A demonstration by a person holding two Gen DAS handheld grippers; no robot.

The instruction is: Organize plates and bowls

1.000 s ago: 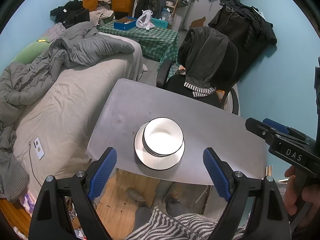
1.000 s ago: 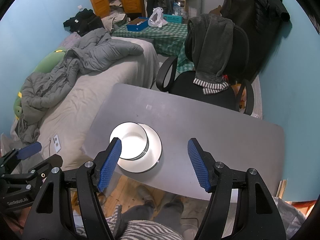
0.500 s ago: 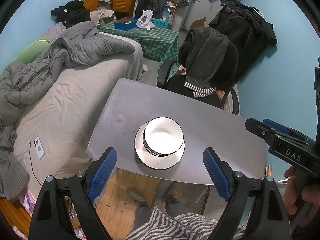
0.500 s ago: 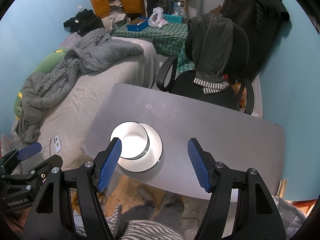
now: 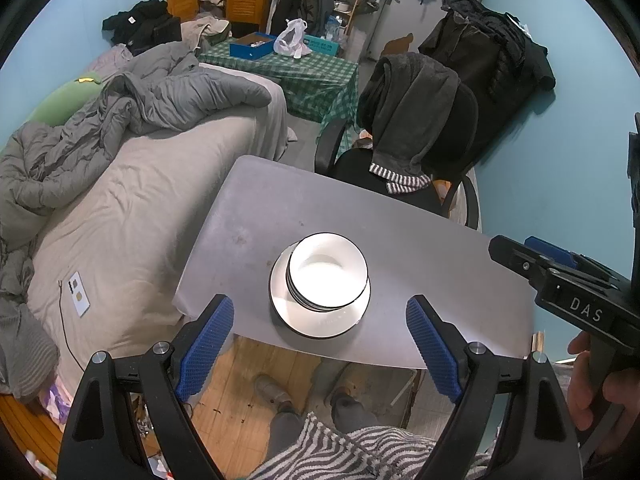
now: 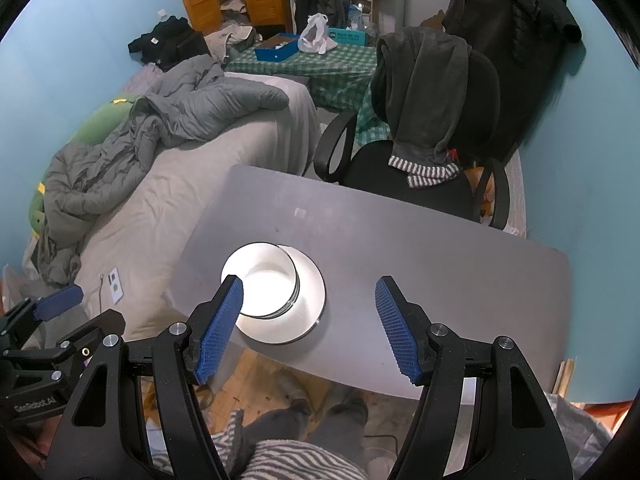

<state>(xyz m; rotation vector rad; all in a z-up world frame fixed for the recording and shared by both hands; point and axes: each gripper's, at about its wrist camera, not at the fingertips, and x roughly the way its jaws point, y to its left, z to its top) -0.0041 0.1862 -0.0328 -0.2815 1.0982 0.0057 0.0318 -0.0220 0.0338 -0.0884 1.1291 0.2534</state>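
The stacked bowls (image 5: pixel 327 271) are sitting nested on a white plate (image 5: pixel 320 322) near the front edge of the grey surface (image 5: pixel 440 272), slightly toward its left half. In the right wrist view the same stack (image 6: pixel 264 280) is resting on the plate (image 6: pixel 308 300) with its near-left edge partly covered by a blue pad.

The left claw (image 5: pixel 319 354) is hanging above the front edge with its jaws spread wide, gripping nothing; the stack is lying at 12 o'clock from it, framed between the 2 pads. The right claw (image 6: pixel 310 330) is likewise gaping wide and carrying nothing, with the bowls at about 11 o'clock from its centre.

The pieces are looking like glazed ceramic: stiff, smooth, probably slippery and chip-prone, and the stack is likely weighing a fair amount if lifted as 1. How many bowls are nested I cannot tell exactly; dark rim lines suggest several. The best hold is probably going to be across a rim, 1 pad inside the wall and 1 outside, taking the top bowl alone so the ones below are not dragging along. The plate is offering only its thin exposed lip at 6 o'clock, so pinching there will be calling for a low, flat approach. Since everything is sitting close to the edge, any sideways nudge is risking a fall to the wooden floor (image 5: pixel 248 364).
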